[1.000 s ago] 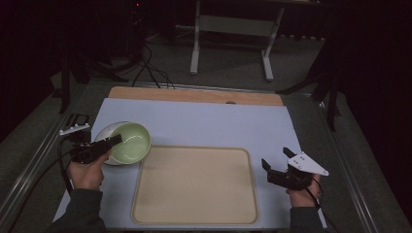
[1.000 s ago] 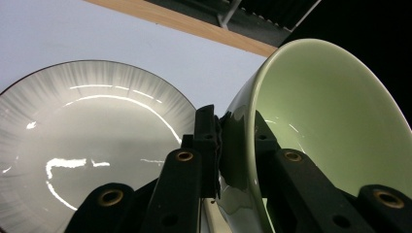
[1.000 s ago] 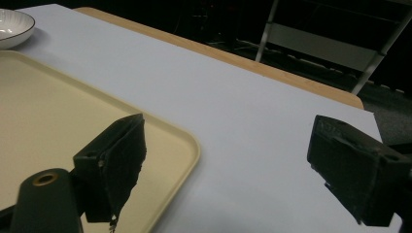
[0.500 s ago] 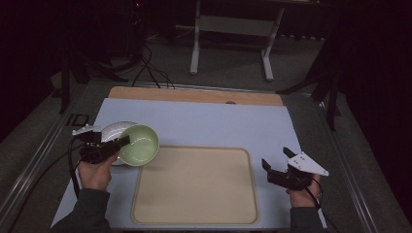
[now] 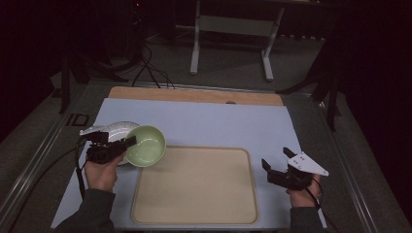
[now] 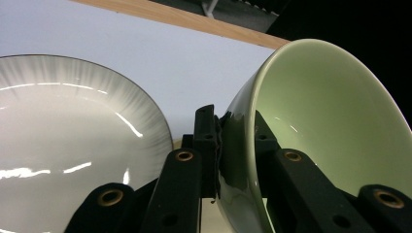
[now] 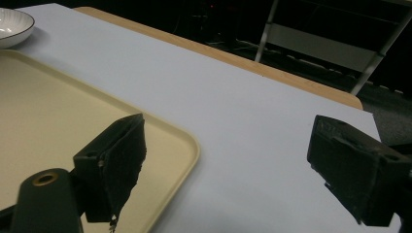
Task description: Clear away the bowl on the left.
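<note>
My left gripper is shut on the rim of a pale green bowl, one jaw inside the wall and one outside. The bowl hangs tilted just above the table's left side, beside the left edge of a beige tray. In the left gripper view the green bowl fills the right half, pinched in the left gripper. A white plate with a dark rim lies on the mat directly behind the bowl. My right gripper is held open off the tray's right edge with nothing between its fingers.
A pale blue mat covers the table, with a wooden strip along its far edge. In the right gripper view, the open right gripper looks across the tray's corner toward the white plate. A metal stand is on the floor beyond.
My left gripper has carried the green bowl to the right, off the white plate and toward the tray, uncovering more of the plate. The right gripper has stayed put.
</note>
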Motion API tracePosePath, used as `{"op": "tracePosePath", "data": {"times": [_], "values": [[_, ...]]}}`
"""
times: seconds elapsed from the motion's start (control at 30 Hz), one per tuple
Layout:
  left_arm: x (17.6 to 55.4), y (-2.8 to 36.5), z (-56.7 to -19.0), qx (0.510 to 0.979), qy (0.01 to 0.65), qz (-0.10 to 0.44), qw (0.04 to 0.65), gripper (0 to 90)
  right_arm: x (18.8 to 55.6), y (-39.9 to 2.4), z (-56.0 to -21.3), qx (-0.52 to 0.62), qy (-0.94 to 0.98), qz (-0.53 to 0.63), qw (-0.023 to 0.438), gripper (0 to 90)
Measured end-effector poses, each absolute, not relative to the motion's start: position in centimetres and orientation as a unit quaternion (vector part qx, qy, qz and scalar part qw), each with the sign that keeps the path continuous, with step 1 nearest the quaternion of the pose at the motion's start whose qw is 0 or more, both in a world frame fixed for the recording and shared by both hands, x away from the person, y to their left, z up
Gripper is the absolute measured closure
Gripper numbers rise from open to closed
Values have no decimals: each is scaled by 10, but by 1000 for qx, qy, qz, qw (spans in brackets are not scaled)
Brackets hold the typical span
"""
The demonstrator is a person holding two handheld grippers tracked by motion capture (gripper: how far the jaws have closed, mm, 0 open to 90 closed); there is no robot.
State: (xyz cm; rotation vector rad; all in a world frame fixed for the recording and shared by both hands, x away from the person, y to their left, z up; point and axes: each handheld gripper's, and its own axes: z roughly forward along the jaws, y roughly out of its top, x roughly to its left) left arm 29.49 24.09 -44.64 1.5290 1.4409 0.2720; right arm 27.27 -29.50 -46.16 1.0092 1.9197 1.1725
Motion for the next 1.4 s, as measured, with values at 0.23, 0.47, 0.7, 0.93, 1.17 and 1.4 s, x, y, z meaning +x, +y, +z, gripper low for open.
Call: {"op": "tracePosePath", "data": {"times": [0.23, 0.47, 0.7, 0.93, 1.17, 1.4], "values": [[295, 231, -446, 636, 586, 108, 491, 807, 273, -295, -462, 386, 734, 448, 332, 136], [296, 223, -446, 639, 581, 105, 493, 807, 273, -295, -462, 386, 734, 448, 332, 136], [296, 214, -448, 645, 576, 101, 492, 807, 273, -295, -462, 387, 734, 448, 332, 136], [297, 207, -449, 651, 570, 99, 491, 807, 273, -295, -462, 387, 734, 448, 332, 136], [298, 200, -451, 656, 567, 97, 488, 807, 273, -295, -462, 387, 734, 448, 332, 136], [299, 194, -452, 661, 564, 95, 486, 807, 273, -295, -462, 387, 734, 448, 332, 136]]}}
